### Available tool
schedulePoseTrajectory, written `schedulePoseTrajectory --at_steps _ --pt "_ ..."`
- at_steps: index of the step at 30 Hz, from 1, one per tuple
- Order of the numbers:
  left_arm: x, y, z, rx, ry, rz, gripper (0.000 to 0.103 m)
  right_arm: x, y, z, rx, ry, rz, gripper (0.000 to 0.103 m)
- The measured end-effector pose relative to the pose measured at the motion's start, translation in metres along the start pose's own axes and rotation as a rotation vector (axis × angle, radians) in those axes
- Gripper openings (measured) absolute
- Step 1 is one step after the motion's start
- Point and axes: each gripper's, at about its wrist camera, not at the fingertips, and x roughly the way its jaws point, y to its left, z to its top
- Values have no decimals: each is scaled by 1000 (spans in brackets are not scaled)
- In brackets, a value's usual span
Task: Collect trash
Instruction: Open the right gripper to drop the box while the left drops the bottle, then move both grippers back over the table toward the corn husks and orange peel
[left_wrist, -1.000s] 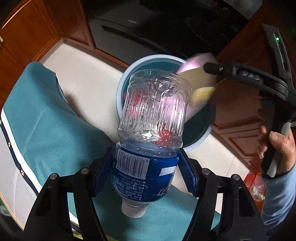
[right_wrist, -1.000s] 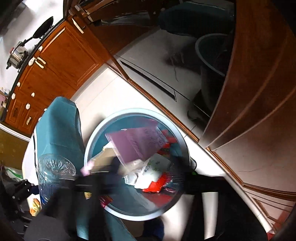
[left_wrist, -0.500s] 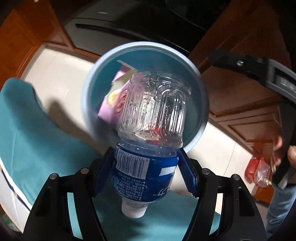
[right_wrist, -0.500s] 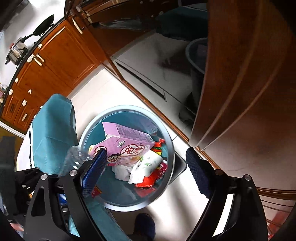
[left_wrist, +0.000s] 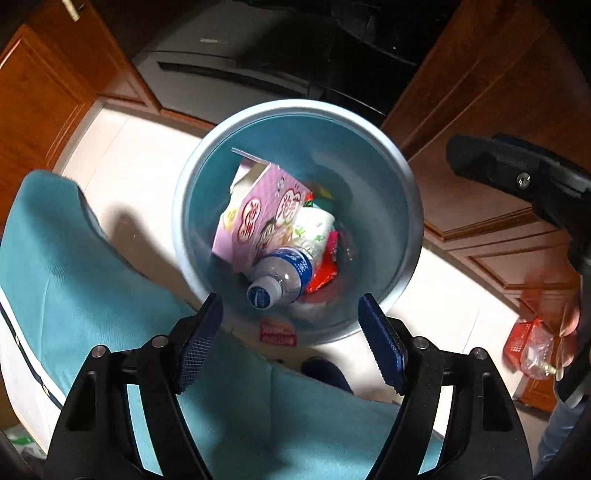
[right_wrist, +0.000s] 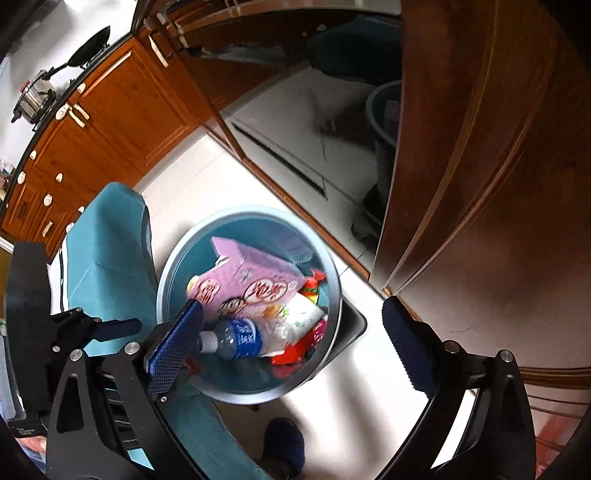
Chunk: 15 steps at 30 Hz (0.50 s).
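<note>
A round blue trash bin stands on the floor. Inside lie a clear plastic bottle with a blue label, a pink carton and several wrappers. My left gripper is open and empty above the bin's near rim. My right gripper is open and empty above the bin; its body also shows in the left wrist view at the right.
A teal cloth covers a surface beside the bin. Brown wooden cabinets and a dark appliance front ring the pale tiled floor. A red basket sits at the right.
My left gripper opened and the bottle dropped into the bin. The pink carton, released earlier by my right gripper, now rests in the bin. My right gripper stays open.
</note>
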Motion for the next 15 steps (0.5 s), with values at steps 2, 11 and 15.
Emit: schedulePoseTrajectory --at_steps 2,11,15 --pt "-3 3 -4 -9 -2 7 76 1 4 -3 -6 16 2 94" --pt "-30 4 -30 -45 -45 2 76 -15 31 -22 -59 40 -22 94" --pt "-49 8 -49 -51 -79 2 76 -27 47 -33 -88 38 -23 94"
